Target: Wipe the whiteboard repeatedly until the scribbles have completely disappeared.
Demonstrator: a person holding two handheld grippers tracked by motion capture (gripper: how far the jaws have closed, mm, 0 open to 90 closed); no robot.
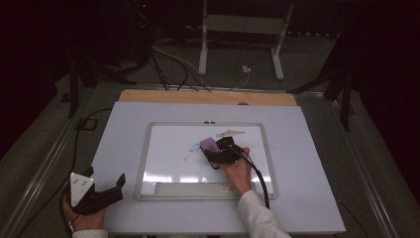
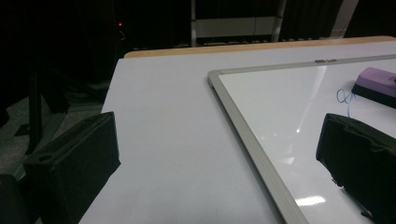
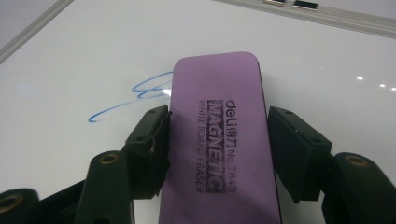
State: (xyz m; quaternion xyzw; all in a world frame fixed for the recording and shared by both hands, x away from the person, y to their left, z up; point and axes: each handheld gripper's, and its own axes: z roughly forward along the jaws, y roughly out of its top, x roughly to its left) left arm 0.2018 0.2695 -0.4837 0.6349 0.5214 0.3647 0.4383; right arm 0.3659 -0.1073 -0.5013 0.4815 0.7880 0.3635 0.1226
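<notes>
The right gripper (image 3: 217, 140) is clamping a purple whiteboard eraser (image 3: 217, 135) between its two jaws, the pads pressing on the eraser's long sides, with the printed top face turned up toward the gripper's camera. The eraser is lying flat on the whiteboard (image 1: 168, 171), reaching out ahead of the jaws. Just off the eraser's far left corner, as the right gripper is looking, a blue pen scribble (image 3: 135, 100) is sitting on the board, partly running under the eraser's edge. In the high view the right gripper (image 1: 218, 153) is resting over the middle of the board. The left gripper (image 1: 106, 191) is sitting on the table (image 2: 163, 140) beside the board's left frame, jaws standing wide apart with nothing between them.
</notes>
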